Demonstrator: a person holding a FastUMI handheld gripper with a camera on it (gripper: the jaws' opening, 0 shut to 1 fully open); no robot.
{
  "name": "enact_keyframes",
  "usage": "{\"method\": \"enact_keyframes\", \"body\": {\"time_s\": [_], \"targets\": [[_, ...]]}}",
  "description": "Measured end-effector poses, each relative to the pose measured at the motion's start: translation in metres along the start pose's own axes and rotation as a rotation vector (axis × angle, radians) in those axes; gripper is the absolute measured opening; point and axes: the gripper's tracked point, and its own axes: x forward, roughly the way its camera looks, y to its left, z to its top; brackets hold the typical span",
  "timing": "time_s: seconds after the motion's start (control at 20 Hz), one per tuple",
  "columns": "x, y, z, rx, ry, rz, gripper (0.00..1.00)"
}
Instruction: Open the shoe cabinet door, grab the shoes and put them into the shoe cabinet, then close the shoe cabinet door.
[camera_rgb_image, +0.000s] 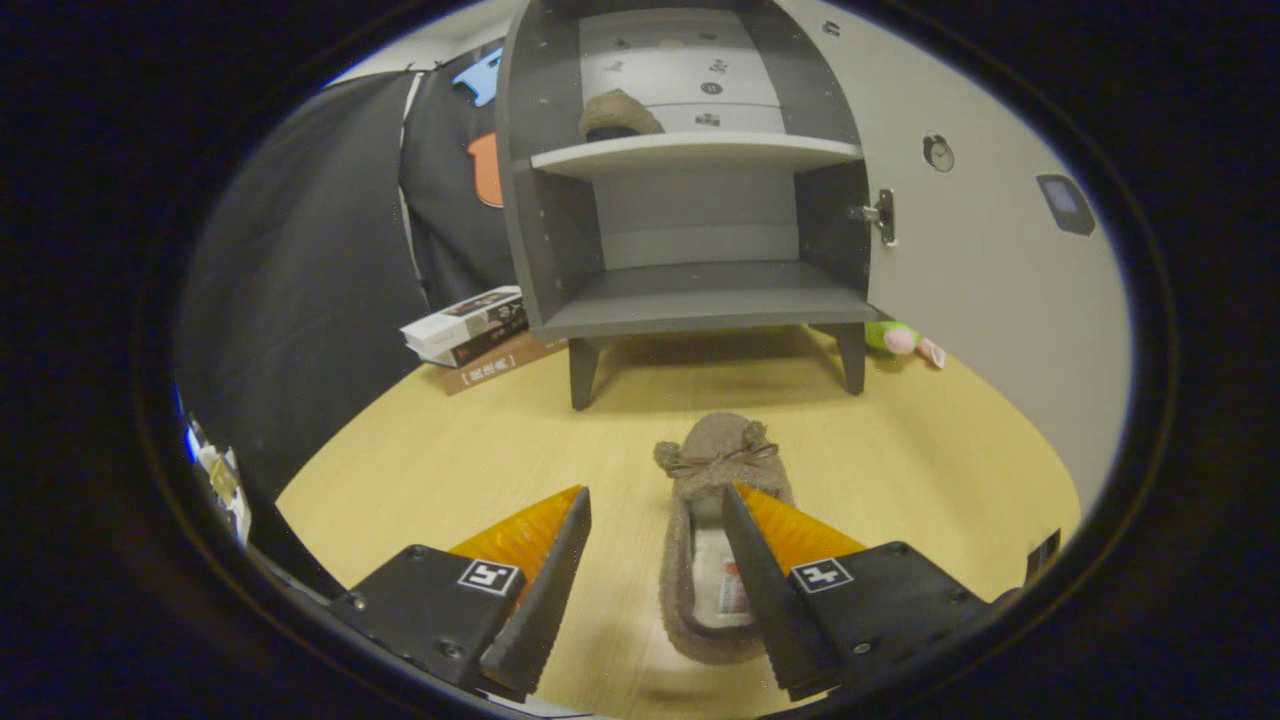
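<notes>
A fuzzy grey-brown slipper (710, 470) with a small bow lies on the light wooden table (450, 450), toe toward the cabinet. My gripper (657, 505) is open; the slipper's heel end lies between the fingers, close against the right finger (745, 540), and the left finger (560, 550) stands apart from it. Beyond stands the grey shoe cabinet (700, 300) on short legs, its door (980, 220) swung open to the right. A second slipper (617, 115) sits on the upper shelf (700, 150). The lower shelf (710, 295) is bare.
A stack of books (475, 335) lies left of the cabinet's legs. A small green and pink plush toy (900, 340) sits by the right leg, under the open door. Black cloth (320, 260) hangs at the left.
</notes>
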Motion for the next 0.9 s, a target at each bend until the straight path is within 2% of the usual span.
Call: {"method": "enact_keyframes", "body": {"time_s": [0.1,0.15,0.25,0.3,0.4,0.55,0.9], "targets": [[0.017,-0.007,-0.012,0.040,0.059,-0.051,0.73],[0.025,-0.007,-0.017,0.062,0.087,-0.062,0.63],[0.044,-0.007,-0.027,0.075,0.127,-0.055,0.45],[0.056,-0.015,-0.025,0.072,0.114,-0.060,0.40],[0.056,-0.014,-0.022,0.135,0.098,-0.013,0.10],[0.050,-0.013,-0.017,0.124,0.076,0.024,0.08],[0.017,-0.027,-0.001,0.075,0.028,0.007,0.07]]}}
